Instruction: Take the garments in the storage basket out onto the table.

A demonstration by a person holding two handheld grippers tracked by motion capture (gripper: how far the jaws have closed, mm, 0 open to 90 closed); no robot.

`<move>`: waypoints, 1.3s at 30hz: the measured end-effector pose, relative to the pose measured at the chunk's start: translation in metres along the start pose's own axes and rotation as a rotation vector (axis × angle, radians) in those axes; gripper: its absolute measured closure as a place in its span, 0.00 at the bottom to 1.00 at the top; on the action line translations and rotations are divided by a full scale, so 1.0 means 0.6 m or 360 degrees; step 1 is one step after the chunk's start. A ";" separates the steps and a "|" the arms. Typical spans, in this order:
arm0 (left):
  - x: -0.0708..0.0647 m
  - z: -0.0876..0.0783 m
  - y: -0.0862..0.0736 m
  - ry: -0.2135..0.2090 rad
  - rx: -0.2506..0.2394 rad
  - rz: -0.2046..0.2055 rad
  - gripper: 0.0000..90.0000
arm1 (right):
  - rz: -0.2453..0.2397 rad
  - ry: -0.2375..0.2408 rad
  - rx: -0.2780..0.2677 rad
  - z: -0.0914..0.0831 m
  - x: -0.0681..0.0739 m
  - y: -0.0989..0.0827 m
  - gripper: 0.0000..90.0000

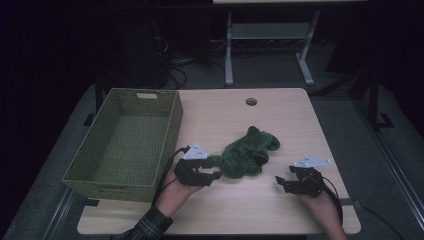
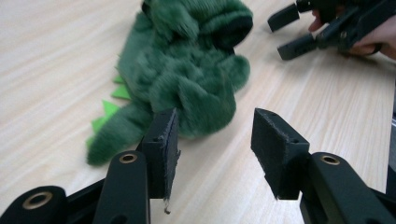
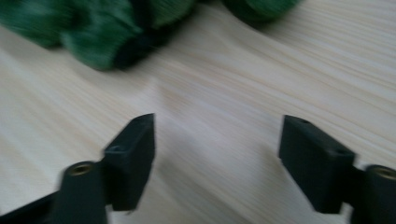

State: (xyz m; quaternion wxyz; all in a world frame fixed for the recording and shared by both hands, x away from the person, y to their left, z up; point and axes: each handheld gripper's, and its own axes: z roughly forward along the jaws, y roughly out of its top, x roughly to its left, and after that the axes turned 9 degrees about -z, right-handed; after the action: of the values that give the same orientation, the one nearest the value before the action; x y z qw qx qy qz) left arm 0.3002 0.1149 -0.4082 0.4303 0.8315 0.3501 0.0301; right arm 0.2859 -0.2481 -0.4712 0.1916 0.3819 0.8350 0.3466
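Fuzzy green plush toy (image 1: 248,151) lies mid-table, right of woven green basket (image 1: 127,141). Left gripper (image 1: 216,169) at toy's near-left edge, jaws apart w/ nothing btwn. Right gripper (image 1: 280,181) near-right of toy, jaws apart, over bare wooden table (image 1: 280,120).

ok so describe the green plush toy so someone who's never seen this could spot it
On the light wooden table, look right of the green woven basket. The green plush toy lies crumpled between the two grippers, the only soft, furry thing there, with bright lime felt spikes.
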 end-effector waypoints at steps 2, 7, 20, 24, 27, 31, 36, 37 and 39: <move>-0.002 0.005 -0.005 -0.0004 0.0012 0.0005 0.56 | 0.0006 0.0059 -0.0029 0.001 0.007 0.006 0.42; -0.001 0.016 -0.012 -0.0013 0.0048 0.0019 0.56 | -0.0027 0.0162 -0.0075 0.010 0.021 0.021 0.49; -0.004 0.020 -0.012 -0.0012 0.0042 0.0037 0.56 | -0.0024 0.0315 -0.0045 0.063 0.038 0.054 0.76; -0.008 0.022 -0.011 -0.0018 0.0039 0.0048 0.56 | -0.0025 0.0312 -0.0062 0.060 0.034 0.057 0.93; -0.016 0.027 -0.008 -0.0038 0.0026 0.0050 0.56 | -0.0034 0.0317 -0.0071 0.051 0.032 0.058 0.94; -0.030 0.043 0.001 -0.0059 0.0035 0.0099 0.56 | -0.0035 0.0323 -0.0102 0.035 0.030 0.058 0.94; -0.043 0.072 0.012 -0.0083 0.0041 0.0128 0.56 | -0.0028 0.0335 -0.0114 0.024 0.029 0.056 0.94; -0.045 0.079 0.013 -0.0089 0.0051 0.0130 0.56 | -0.0027 0.0337 -0.0119 0.023 0.029 0.056 0.94; -0.049 0.093 0.013 -0.0100 0.0053 0.0135 0.56 | -0.0038 0.0340 -0.0130 0.022 0.029 0.056 0.94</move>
State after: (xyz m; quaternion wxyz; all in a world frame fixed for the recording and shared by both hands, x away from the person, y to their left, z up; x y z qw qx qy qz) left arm 0.3019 0.0552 -0.4298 0.4253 0.8532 0.3013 0.0164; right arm 0.2996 -0.2135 -0.4567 0.1209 0.3248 0.8404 0.4168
